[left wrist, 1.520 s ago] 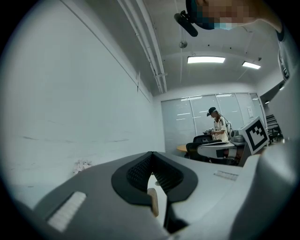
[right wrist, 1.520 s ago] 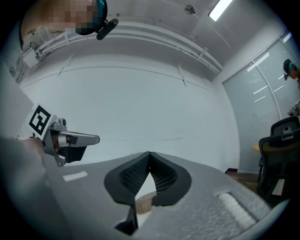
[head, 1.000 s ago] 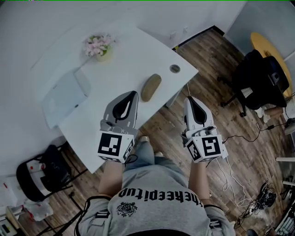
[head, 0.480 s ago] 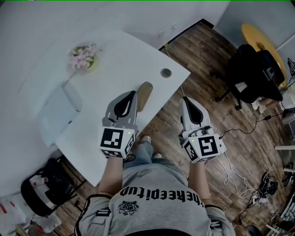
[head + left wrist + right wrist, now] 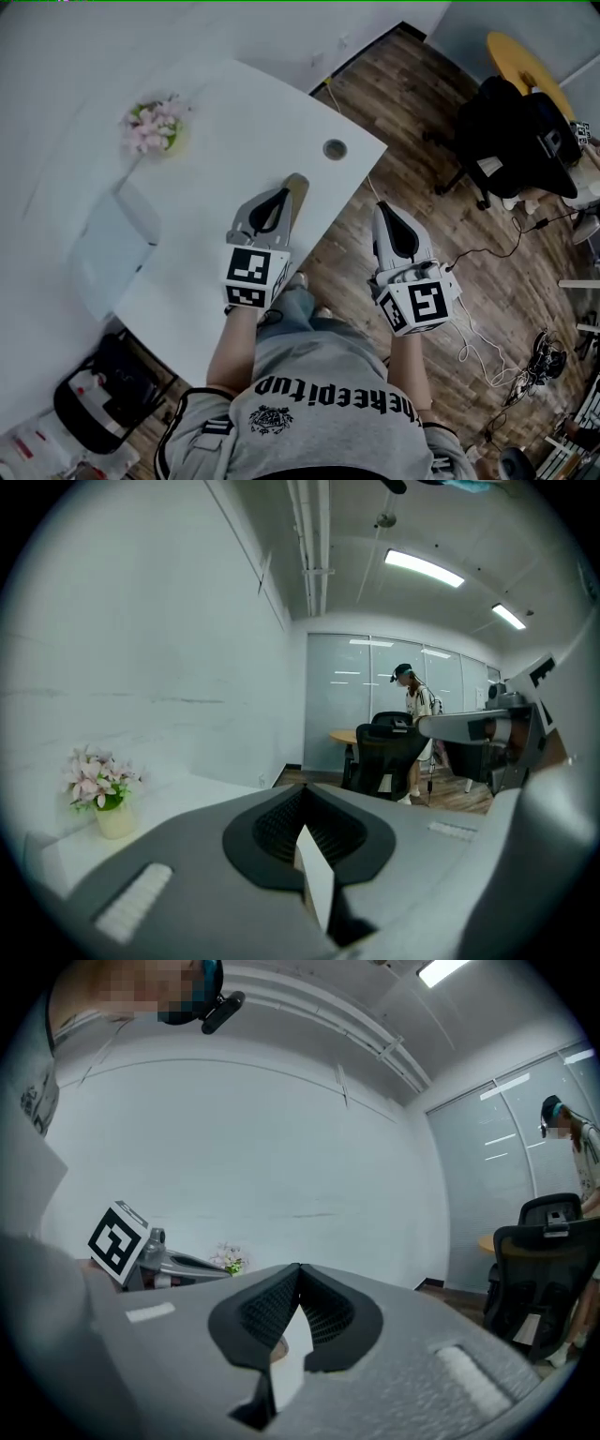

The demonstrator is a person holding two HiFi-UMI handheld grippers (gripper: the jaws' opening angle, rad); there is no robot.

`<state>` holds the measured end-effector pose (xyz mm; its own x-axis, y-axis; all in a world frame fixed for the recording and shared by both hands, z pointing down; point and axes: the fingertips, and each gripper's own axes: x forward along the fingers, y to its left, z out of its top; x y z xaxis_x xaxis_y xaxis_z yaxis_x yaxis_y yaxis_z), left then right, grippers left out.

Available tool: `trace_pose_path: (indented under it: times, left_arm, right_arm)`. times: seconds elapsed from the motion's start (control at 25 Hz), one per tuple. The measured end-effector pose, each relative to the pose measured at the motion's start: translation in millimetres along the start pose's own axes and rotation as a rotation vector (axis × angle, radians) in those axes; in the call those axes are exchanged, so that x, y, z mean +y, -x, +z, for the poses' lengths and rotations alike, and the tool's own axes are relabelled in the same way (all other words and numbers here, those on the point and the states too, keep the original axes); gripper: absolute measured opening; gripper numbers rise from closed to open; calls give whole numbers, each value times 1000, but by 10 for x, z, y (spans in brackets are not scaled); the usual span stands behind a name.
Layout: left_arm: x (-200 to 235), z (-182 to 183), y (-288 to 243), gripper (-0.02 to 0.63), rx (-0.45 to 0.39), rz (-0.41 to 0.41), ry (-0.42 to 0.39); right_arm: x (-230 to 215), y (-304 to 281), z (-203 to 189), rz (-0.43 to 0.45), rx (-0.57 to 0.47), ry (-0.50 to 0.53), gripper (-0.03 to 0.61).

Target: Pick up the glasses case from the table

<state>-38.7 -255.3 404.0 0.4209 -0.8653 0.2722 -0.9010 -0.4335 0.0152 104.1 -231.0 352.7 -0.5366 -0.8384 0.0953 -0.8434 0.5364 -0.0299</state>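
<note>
Because the tan, oblong, hard-shell glasses case lay on the white tabletop close to its near edge, with most of it hidden under the tip of the left gripper, the coming grasp turned on that gripper and not the other. What showed of the case poked out just ahead of the tip, and its long axis appeared to run away from the person, roughly in line with the gripper (so the fingers would likely straddle its narrow width). The right gripper hung off the tabletop over the wood floor, well apart from the case. Both pairs of fingers were clenched tip to tip on nothing: the left fingers met with only a sliver of light below, and the right fingers likewise. The left pair would have to spread before it could take the case.
</note>
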Motion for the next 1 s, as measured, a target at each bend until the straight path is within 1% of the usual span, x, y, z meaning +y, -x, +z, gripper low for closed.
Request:
trace_pose_path:
  times: [0.2,0.52,0.8,1.0]
  left_arm:
    - [102,-270,-206,49,86,-12,-17]
    - [194,-642,-468,113,209,-52,13]
    - [242,-951,-667,164,307,-81,13]
    - [258,-1112,-782,199,360,-96,11]
  right_arm:
    - [7,-112,-94,-9,36,-3,2]
    - [31,-268,-189,-27,88,1,2]
    - [-10,-350,-266,-57,125,1,2]
    - [-48,-384,-327,-78,146,-3,2]
